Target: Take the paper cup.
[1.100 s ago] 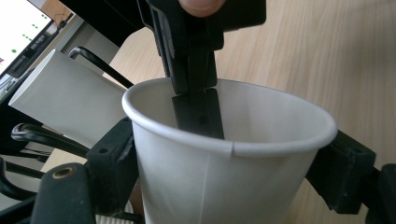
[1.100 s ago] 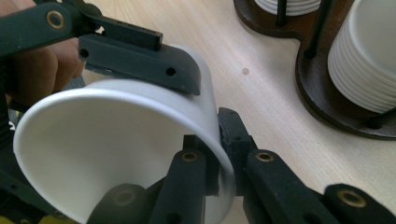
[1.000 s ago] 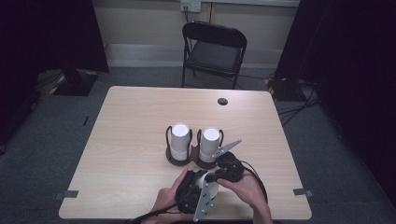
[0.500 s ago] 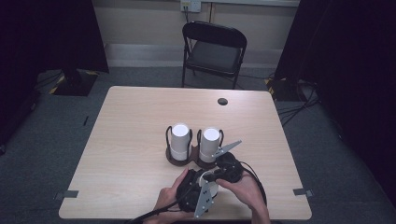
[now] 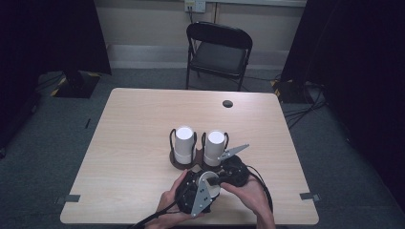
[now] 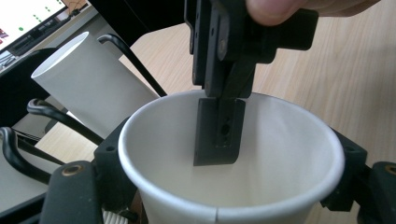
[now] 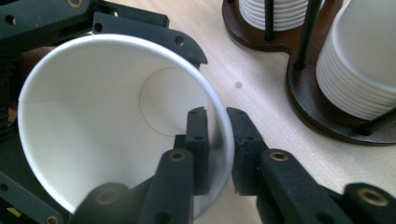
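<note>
A single white paper cup (image 6: 280, 154) lies on its side near the table's front edge, seen in the high view as a small white shape (image 5: 209, 183). My left gripper (image 6: 229, 186) grips its outer wall from both sides; its jaws have just been closing on it. My right gripper (image 7: 219, 135) straddles the cup's rim (image 7: 93, 126), one jaw inside and one outside. Its jaws have just been opening, and a slight gap shows at the wall. Its inner finger (image 6: 218, 130) hangs inside the cup.
A dark wooden holder (image 5: 181, 164) with black wire posts stands just beyond the hands. It carries two stacks of upturned white cups (image 5: 184, 143) (image 5: 214, 147). A folding chair (image 5: 217, 52) is behind the table (image 5: 143, 119). A small dark round hole (image 5: 228, 103) lies far right.
</note>
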